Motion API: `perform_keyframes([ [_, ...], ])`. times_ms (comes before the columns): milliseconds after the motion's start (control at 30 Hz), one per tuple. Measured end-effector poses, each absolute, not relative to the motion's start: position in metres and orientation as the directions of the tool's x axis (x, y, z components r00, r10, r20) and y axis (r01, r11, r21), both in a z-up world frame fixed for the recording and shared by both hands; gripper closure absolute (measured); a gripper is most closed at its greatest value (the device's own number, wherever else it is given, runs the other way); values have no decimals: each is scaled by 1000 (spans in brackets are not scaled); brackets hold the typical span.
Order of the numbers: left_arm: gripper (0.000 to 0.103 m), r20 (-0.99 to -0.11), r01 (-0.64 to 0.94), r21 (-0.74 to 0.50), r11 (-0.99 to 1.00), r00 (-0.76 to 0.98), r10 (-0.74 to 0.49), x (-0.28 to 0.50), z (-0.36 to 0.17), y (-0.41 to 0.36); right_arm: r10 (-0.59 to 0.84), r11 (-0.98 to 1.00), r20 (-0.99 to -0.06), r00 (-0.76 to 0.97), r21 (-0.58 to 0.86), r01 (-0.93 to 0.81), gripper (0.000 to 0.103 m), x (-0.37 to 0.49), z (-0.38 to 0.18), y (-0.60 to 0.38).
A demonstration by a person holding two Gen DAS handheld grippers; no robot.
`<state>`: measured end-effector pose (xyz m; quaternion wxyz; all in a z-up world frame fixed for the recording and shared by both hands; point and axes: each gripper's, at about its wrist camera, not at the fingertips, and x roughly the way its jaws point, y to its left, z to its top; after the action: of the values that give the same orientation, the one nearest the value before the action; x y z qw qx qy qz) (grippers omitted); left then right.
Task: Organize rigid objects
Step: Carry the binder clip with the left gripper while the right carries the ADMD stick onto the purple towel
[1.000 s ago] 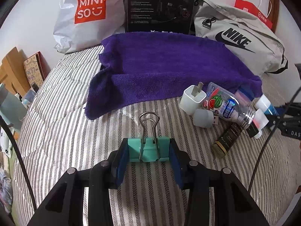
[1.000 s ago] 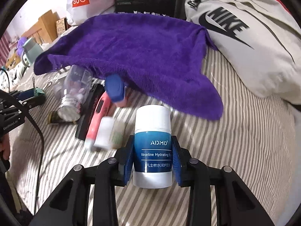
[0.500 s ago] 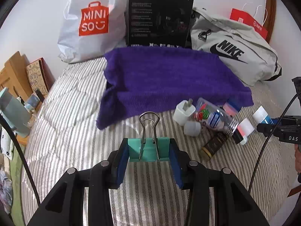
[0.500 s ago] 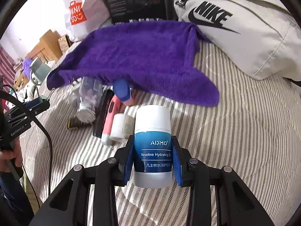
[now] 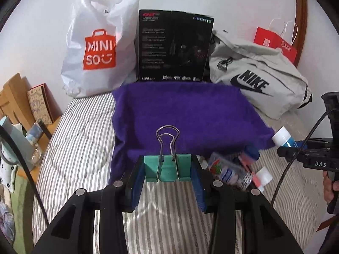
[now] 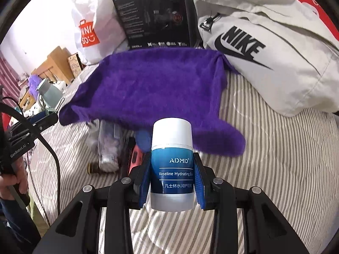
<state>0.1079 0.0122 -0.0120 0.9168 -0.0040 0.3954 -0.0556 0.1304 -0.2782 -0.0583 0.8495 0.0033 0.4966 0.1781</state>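
Both my grippers have lifted clear of the bed (image 5: 80, 148): left fingers (image 5: 135, 182) clamp the binder clip (image 5: 167, 168), right fingers (image 6: 146, 182) the ADMD bottle (image 6: 172, 167), ready for placing on the purple towel (image 6: 152, 84).

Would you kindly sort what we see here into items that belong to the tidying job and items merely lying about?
Part of the job:
- teal metal binder clip, gripped by the left gripper
- white-capped blue ADMD lotion bottle, gripped by the right gripper
- clear plastic bottle in the small pile on the bed

Just lying about:
- white Miniso shopping bag
- black cardboard box
- grey Nike bag
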Motion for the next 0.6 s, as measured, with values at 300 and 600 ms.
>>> perform_keyframes([
  [300,64,-724,135,-53,989,677,-132,149,-5,13,293,941,-830,474,163,-296,67,171,-50,-268],
  [600,64,-727,156,-51,986,671,-144,204,0,11,300,936,-826,477,158,-315,67,226,-42,-251],
])
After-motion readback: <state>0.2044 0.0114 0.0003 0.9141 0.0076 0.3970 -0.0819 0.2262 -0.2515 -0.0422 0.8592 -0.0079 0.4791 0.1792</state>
